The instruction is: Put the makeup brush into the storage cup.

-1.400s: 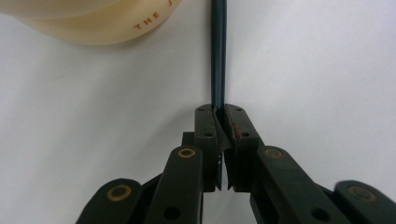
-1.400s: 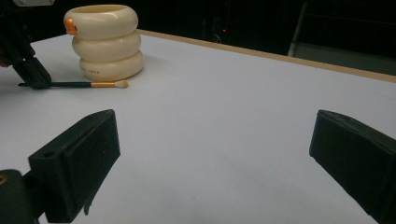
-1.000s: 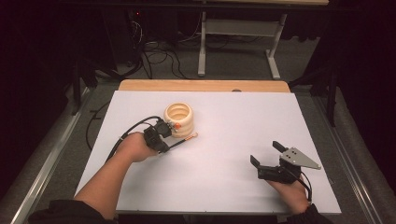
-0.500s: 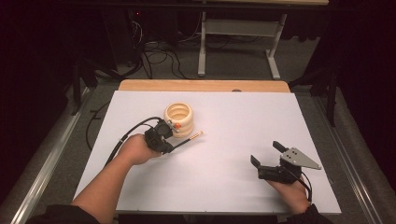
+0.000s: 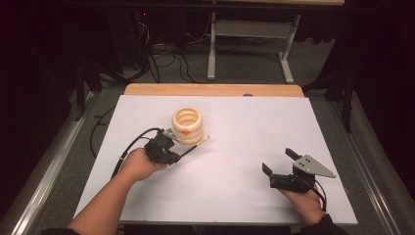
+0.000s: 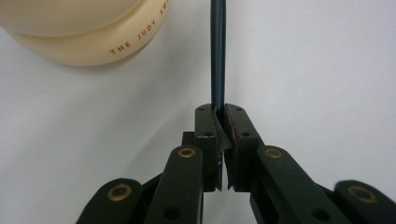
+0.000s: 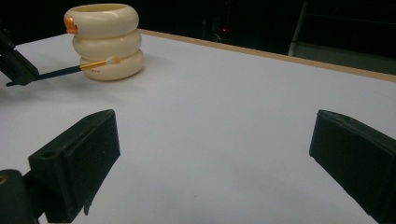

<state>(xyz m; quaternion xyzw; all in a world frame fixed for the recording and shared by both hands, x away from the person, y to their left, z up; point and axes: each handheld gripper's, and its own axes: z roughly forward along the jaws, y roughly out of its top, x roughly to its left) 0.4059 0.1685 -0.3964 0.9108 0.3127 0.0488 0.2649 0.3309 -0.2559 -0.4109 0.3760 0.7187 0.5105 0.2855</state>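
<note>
Left gripper (image 5: 172, 155) clamped tight on the dark handle of a small brush (image 5: 194, 146), jaws nearly meeting around the thin shaft in the left gripper view (image 6: 218, 122); handle (image 6: 218, 51) runs straight out from the pads; brush slants up and away from the gripper, gold ferrule and pale tip out front, low over the white table (image 5: 244, 127); tip lies just beside the base of the cream ringed pot (image 5: 187, 123), on the pot's right in the high view; whether bristles touch the pot wall, cannot tell; right gripper view puts the tip (image 7: 113, 59) against the bottom ring of the pot (image 7: 105, 42), but that may be overlap.

Right gripper (image 5: 283, 164) wide open, nothing between the jaws, resting near the front right of the table, well apart from pot and brush.

Judgement: pick-up of the brush done, grip looks secure; brush not yet in the pot; if the pot is where it goes, what is left is lifting the brush above the rim, tipping it in and letting go; roughly midway.
</note>
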